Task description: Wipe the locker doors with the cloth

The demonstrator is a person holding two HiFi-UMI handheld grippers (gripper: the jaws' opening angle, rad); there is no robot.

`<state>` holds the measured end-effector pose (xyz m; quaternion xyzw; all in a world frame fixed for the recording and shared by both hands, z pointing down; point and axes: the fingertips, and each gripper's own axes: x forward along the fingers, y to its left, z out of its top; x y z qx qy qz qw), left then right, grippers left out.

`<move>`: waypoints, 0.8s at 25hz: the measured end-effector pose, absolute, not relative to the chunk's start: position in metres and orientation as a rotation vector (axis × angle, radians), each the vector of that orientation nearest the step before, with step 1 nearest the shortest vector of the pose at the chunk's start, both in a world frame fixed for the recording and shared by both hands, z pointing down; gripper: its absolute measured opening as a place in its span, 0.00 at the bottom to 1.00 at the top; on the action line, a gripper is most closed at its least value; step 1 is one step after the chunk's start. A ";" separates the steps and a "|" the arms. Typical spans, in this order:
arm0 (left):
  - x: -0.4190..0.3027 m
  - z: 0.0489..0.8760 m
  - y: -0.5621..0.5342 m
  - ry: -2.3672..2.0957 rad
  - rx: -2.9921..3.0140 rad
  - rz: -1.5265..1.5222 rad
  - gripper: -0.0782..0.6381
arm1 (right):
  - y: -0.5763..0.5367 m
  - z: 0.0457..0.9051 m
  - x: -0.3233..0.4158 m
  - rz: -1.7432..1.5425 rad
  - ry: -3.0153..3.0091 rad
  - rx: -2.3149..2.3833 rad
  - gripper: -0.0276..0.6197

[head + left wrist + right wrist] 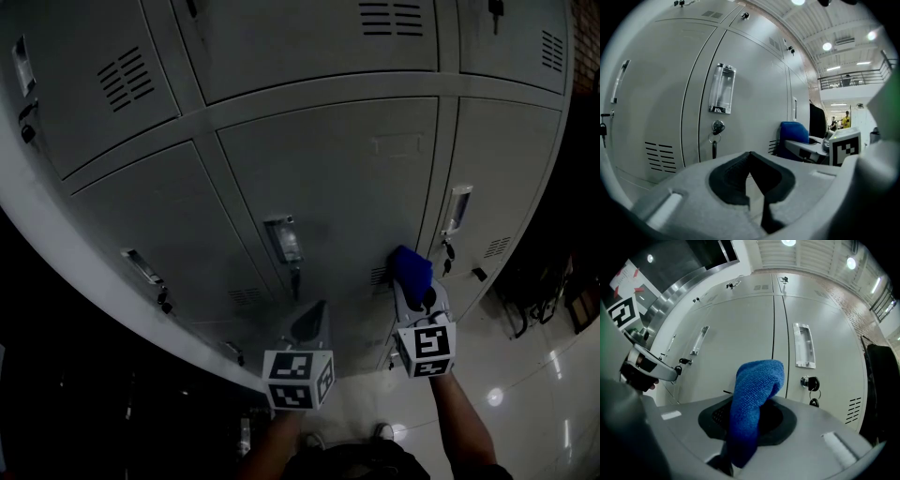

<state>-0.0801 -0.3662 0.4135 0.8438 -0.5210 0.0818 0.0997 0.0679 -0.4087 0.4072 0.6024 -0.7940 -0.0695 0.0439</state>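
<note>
Grey locker doors (347, 178) fill the head view. My right gripper (417, 292) is shut on a blue cloth (411, 265), and the cloth's bunched end is at the low right part of the middle door, beside the door seam. In the right gripper view the blue cloth (757, 380) sticks up out of the right gripper (754, 397) toward the door (740, 338). My left gripper (311, 321) hovers to the left, near the same door, shut with nothing in it. Seen in its own view, the left gripper (750, 158) has its jaws together, and the cloth (794, 132) shows to the right.
Each door has a recessed handle (284, 239) with a keyed lock (295, 278) below it; a key hangs from the lock (716, 127). A glossy floor (525, 375) lies lower right, with dark objects (553, 281) beside the lockers. A dark garment (881, 380) hangs at the right.
</note>
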 end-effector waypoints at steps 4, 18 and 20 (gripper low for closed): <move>-0.087 0.410 -0.363 -1.562 2.488 0.230 0.11 | -0.397 0.389 0.056 -0.185 -2.469 1.813 0.18; -0.164 0.367 -0.358 -1.816 2.415 0.139 0.11 | -0.366 0.301 -0.130 -0.197 -2.889 1.342 0.18; -0.177 0.364 -0.356 -1.846 2.394 0.127 0.11 | -0.369 0.299 -0.148 -0.220 -2.890 1.304 0.18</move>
